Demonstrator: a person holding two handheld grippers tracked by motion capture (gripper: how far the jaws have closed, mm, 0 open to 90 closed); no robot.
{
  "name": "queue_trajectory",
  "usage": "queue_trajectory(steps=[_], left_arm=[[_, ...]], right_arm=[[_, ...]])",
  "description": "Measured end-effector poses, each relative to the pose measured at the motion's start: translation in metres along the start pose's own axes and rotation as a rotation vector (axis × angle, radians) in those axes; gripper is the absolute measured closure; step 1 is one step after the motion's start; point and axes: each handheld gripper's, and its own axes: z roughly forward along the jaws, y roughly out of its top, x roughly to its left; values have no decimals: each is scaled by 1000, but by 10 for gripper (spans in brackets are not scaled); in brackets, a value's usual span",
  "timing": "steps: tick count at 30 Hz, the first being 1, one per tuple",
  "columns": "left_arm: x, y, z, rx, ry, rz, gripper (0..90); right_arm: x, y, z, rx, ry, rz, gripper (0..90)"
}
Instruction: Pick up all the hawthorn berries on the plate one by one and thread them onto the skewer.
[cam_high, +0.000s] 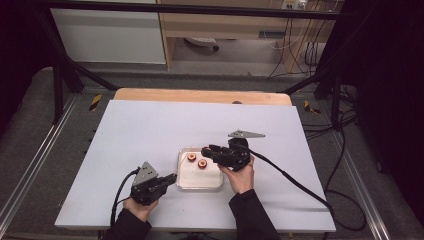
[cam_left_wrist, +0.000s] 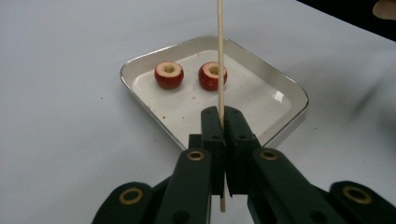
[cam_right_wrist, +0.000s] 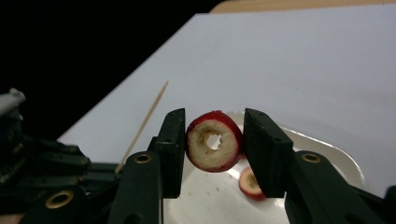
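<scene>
While the left claw (cam_left_wrist: 223, 122) clamps the skewer (cam_left_wrist: 220, 56) upright beside the tray (cam_left_wrist: 289, 93), the right claw (cam_right_wrist: 212, 140) grips a cored fruit (cam_right_wrist: 214, 141) above the tray, its hole exposed, apparently for threading. Two fruits (cam_left_wrist: 169, 74) remain inside.

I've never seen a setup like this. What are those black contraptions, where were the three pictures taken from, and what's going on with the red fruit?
No robot here: a person holds a hand-operated tool with two black jaws in each hand. The high view looks down on a white table. The other two pictures come from cameras riding on each tool.

The left gripper is shut on a thin wooden skewer. The right gripper holds a cored red fruit above a white tray, where two more cored fruits lie. The fruit may be meant for the skewer.
</scene>
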Motion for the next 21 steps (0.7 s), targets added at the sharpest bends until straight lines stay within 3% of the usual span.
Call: queue_trajectory(steps=[1, 5, 6, 7, 10, 18, 21], left_arm=[[-1, 0, -1, -18, -2, -5, 880], [-2, 0, -3, -33, 1, -2, 880], [-2, 0, -3, -36, 0, -4, 880], [-3, 0, -3, -38, -2, -7, 880], [-5, 0, -3, -46, -2, -19, 881], [-9, 0, -5, -70, 3, -26, 881], [-11, 1, -5, -71, -3, -28, 881]], right_arm=[[2, -1, 2, -53, 7, 19, 606], [4, -2, 5, -118, 12, 42, 606], [5, -2, 6, -163, 15, 49, 606], [5, -2, 6, -163, 15, 49, 606], [8, -3, 8, -249, 38, 88, 607], [10, -2, 11, -372, 78, 148, 609], [10, -1, 12, -414, 84, 150, 609]])
